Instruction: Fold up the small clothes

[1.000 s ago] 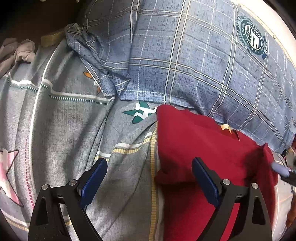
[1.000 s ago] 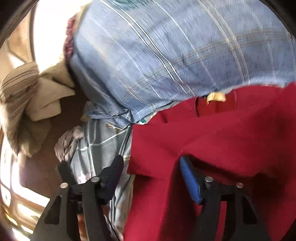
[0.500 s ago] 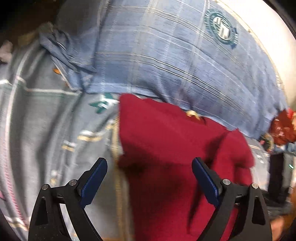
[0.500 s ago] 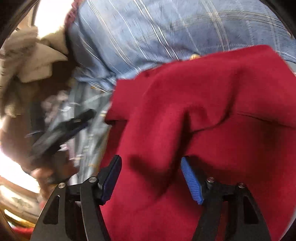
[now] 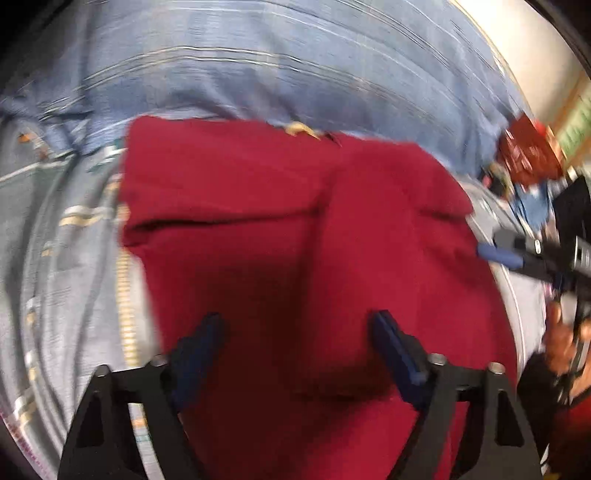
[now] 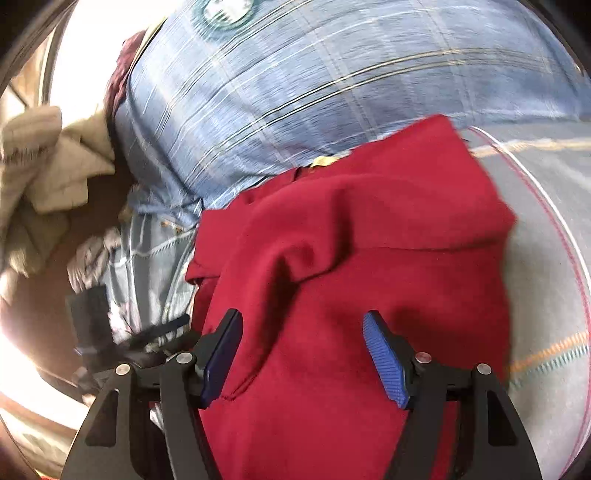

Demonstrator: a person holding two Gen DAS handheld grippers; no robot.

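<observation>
Red garment (image 5: 295, 229) lies on the bed sheet (image 5: 66, 258), grey w/ stripes, partly folded: a flap is doubled over across its top half, crease running left-right in the left wrist view. Small tan neck label (image 5: 301, 128) at the far edge, just beside the blue plaid pillow (image 5: 295, 66). Pillow sits behind the garment, touching its far edge; round green logo (image 6: 221, 11) on it shows in the right wrist view.

Left gripper (image 5: 295, 343) over the near part of the garment, jaws wide apart, nothing between them but cloth below; can't tell if the fingers (image 5: 395, 350) touch the fabric. Frame is motion-blurred.

Right gripper (image 6: 303, 350) also above the garment, jaws spread open, not pinching anything. A bunched ridge of red cloth runs up from between its fingers (image 6: 384, 362). Hem edge (image 6: 236, 395) visible near the left finger.

Beige bedding (image 6: 48, 162) heaped at far left of the right wrist view, off the bed edge. Right gripper's blue tip also shows at the right of the left wrist view, beside the garment's edge.
</observation>
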